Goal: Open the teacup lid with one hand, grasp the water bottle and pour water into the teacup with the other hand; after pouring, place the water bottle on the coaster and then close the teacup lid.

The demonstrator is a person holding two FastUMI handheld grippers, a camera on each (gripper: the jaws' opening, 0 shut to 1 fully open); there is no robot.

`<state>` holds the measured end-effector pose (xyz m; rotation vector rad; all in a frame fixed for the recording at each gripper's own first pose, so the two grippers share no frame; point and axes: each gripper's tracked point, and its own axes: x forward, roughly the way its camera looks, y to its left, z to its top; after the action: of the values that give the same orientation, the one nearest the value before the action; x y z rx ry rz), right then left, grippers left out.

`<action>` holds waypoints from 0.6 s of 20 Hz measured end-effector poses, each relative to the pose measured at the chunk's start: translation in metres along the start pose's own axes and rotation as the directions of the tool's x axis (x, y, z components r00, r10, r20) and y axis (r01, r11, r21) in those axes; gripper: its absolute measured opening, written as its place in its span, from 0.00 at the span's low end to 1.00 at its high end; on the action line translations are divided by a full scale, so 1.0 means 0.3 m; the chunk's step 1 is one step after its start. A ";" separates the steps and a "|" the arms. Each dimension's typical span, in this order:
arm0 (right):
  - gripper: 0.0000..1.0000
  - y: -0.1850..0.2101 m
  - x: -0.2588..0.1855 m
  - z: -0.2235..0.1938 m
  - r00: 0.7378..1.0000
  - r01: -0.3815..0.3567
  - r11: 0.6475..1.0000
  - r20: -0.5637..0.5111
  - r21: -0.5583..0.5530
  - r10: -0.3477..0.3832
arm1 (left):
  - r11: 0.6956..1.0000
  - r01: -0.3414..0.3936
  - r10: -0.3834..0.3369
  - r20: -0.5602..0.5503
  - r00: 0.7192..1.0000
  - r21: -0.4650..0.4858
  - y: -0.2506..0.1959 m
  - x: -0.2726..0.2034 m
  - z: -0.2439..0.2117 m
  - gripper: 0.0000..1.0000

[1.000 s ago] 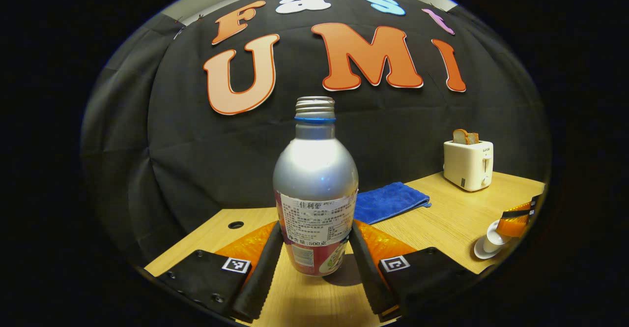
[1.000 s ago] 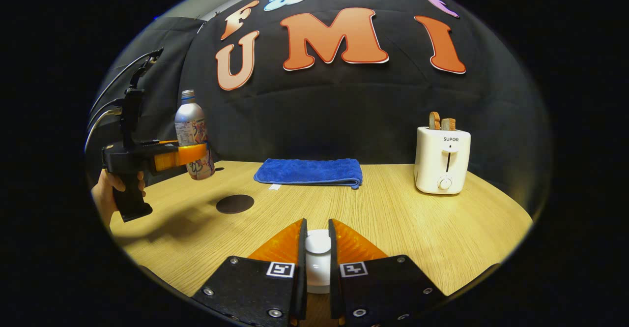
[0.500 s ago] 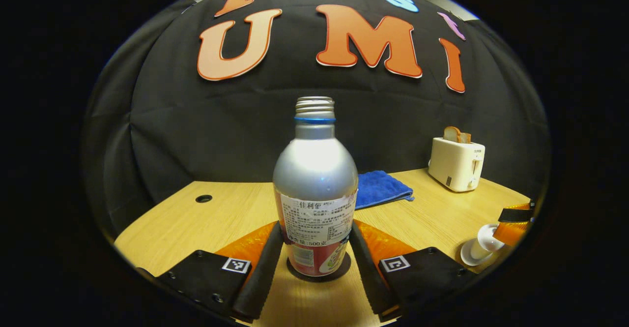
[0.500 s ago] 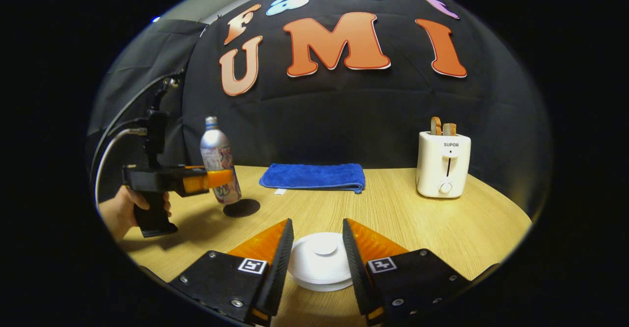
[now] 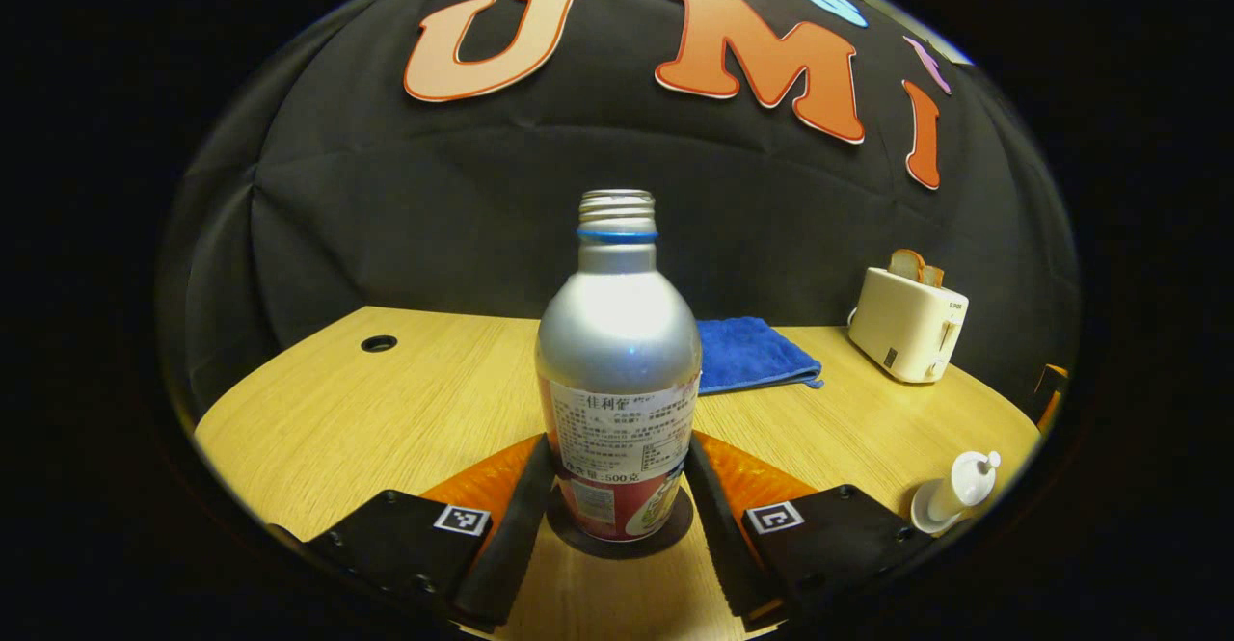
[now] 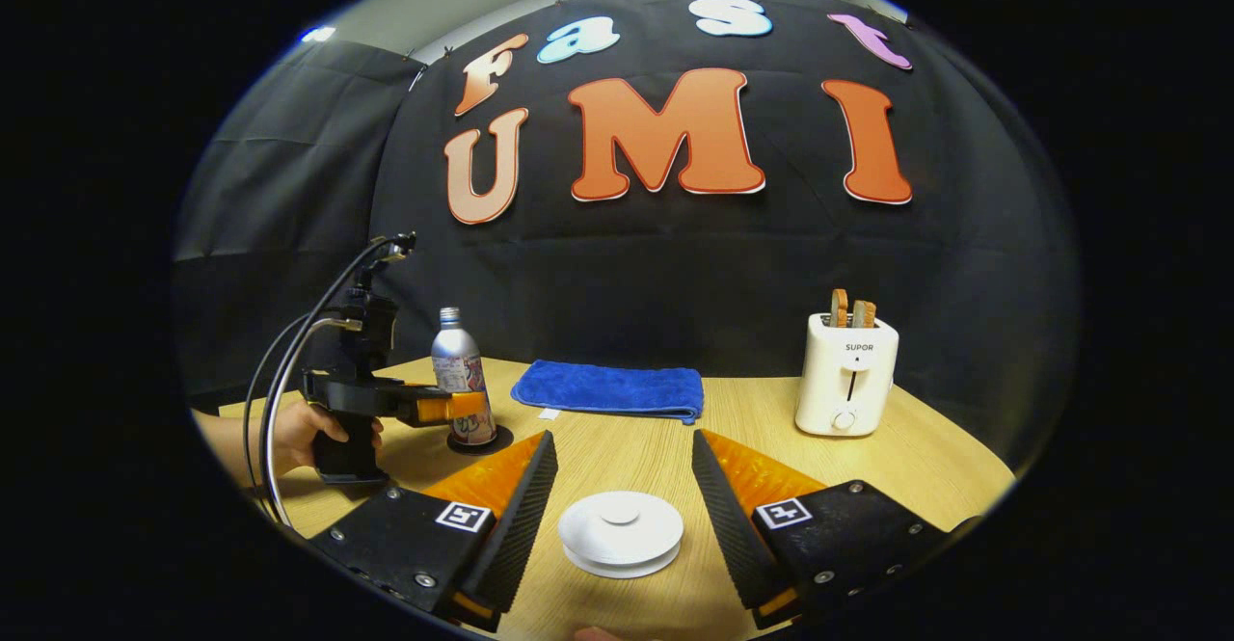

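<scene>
The silver water bottle (image 5: 617,352), capless, stands upright on the dark round coaster (image 5: 665,531). My left gripper (image 5: 617,448) is shut on its lower label, one finger on each side. In the right gripper view the same bottle (image 6: 459,371) sits on the coaster (image 6: 477,446) at left, with the left gripper (image 6: 453,408) around it. The white teacup (image 6: 620,532), lid on, rests on the table between the spread fingers of my open right gripper (image 6: 624,443), which touch nothing. In the left gripper view the lidded teacup (image 5: 954,492) shows at far right.
A folded blue towel (image 6: 607,390) lies at the back of the wooden table (image 6: 868,467). A white toaster (image 6: 846,386) holding bread slices stands at back right. A hand (image 6: 299,429) holds the left gripper's handle. A cable hole (image 5: 379,343) sits at the table's far left.
The left gripper lowered the bottle onto the coaster. The right gripper, shut on the lid's knob a second ago, opened and drew back, leaving the lid on the cup.
</scene>
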<state>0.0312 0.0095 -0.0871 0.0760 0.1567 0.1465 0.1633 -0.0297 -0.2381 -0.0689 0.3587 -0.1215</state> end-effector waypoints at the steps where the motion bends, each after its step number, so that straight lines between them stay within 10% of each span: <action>1: 0.85 -0.006 -0.002 -0.002 1.000 0.003 1.000 -0.002 -0.002 -0.003 | 1.000 0.008 -0.008 0.003 1.000 0.002 0.001 0.005 0.006 0.82; 12: 0.85 -0.042 -0.040 0.044 0.998 0.047 0.998 0.028 0.043 -0.049 | 0.999 0.037 -0.038 0.048 0.998 0.034 -0.034 -0.117 0.058 0.99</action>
<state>0.0234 -0.0056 -0.0733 0.1159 0.1328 0.0943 0.1357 -0.0345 -0.2087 -0.0460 0.3071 -0.1627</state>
